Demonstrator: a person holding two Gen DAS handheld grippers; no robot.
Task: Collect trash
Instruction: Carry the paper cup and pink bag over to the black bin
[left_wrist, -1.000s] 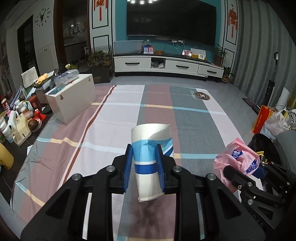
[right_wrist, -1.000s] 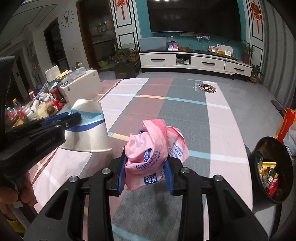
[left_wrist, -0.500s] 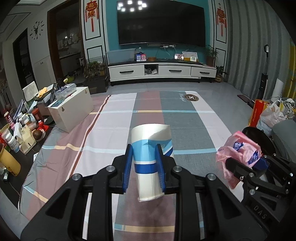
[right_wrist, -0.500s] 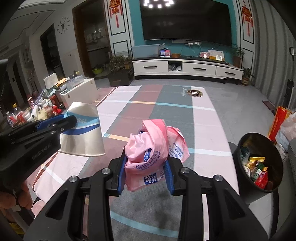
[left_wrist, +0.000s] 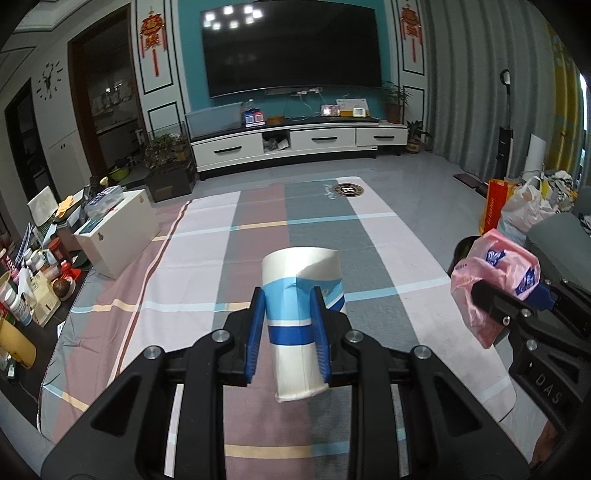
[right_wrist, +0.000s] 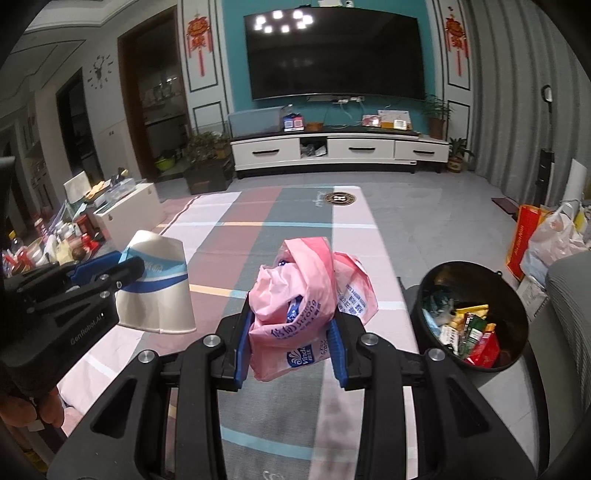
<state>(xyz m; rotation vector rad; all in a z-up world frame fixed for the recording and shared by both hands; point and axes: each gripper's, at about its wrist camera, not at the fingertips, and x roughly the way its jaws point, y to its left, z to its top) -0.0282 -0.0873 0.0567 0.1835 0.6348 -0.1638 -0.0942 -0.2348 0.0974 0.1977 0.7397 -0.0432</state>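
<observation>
My left gripper (left_wrist: 288, 332) is shut on a crushed white and blue paper cup (left_wrist: 301, 295), held above the checked cloth (left_wrist: 192, 280). In the right wrist view the same cup (right_wrist: 157, 288) hangs at the left in that gripper (right_wrist: 110, 273). My right gripper (right_wrist: 290, 343) is shut on a crumpled pink plastic wrapper (right_wrist: 299, 295), also seen as the pink wrapper (left_wrist: 495, 273) at the right of the left wrist view. A black round trash bin (right_wrist: 476, 291), holding several colourful packages, stands on the floor to the right of the wrapper.
The checked cloth (right_wrist: 258, 236) covers a table that runs toward a white TV cabinet (right_wrist: 340, 149). A white box (left_wrist: 118, 229) and many bottles (left_wrist: 33, 273) crowd the left side. An orange bag (right_wrist: 526, 232) and plastic bags (right_wrist: 554, 232) lie beyond the bin.
Both grippers have risen and drawn back with their loads; more of the room and TV shows. The bin has come further into the right wrist view. Both grips are unchanged.
</observation>
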